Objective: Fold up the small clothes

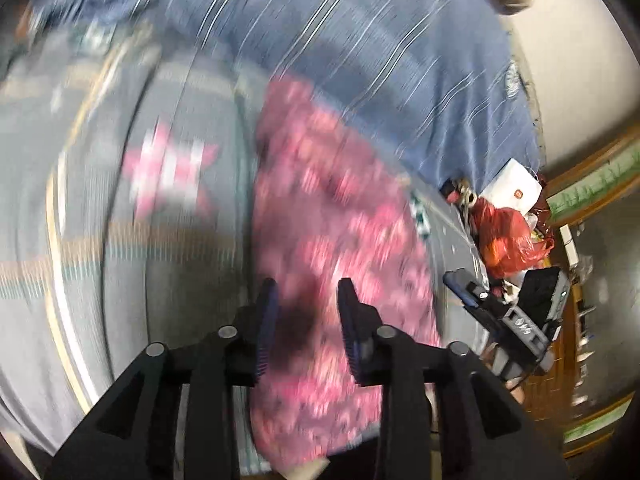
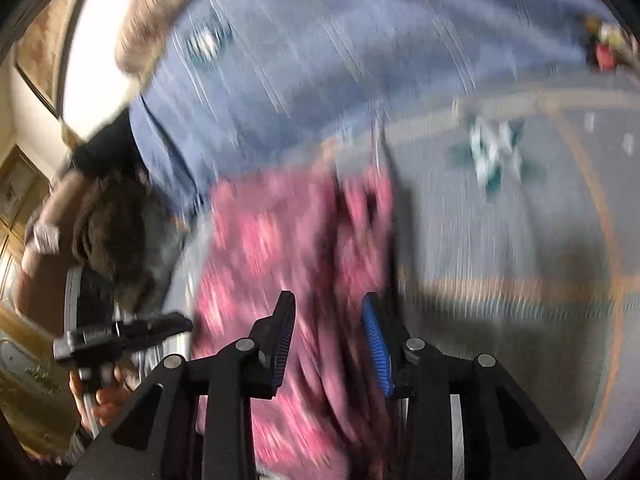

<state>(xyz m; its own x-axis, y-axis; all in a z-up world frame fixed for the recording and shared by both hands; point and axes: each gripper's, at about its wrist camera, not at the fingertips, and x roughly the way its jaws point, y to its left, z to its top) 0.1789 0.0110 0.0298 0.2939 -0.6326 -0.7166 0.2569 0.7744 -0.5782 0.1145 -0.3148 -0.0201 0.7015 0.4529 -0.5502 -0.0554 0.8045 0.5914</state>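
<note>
A pink patterned garment (image 1: 332,216) lies on a grey blanket (image 1: 168,264) on the bed; both views are motion-blurred. My left gripper (image 1: 308,292) is open and empty, hovering over the garment's near part. In the right wrist view the same garment (image 2: 280,248) lies below my right gripper (image 2: 329,308), which is open with nothing between its blue-padded fingers (image 2: 374,340). The right gripper also shows at the right of the left wrist view (image 1: 500,312); the left gripper shows at the lower left of the right wrist view (image 2: 120,336), held by a hand.
A blue striped sheet (image 1: 360,48) covers the bed beyond the blanket. A red plastic bag (image 1: 508,236) and a white box (image 1: 516,188) sit at the bed's edge. A dark brown cloth (image 2: 112,236) lies left of the garment. A pillow (image 2: 160,12) lies at the head.
</note>
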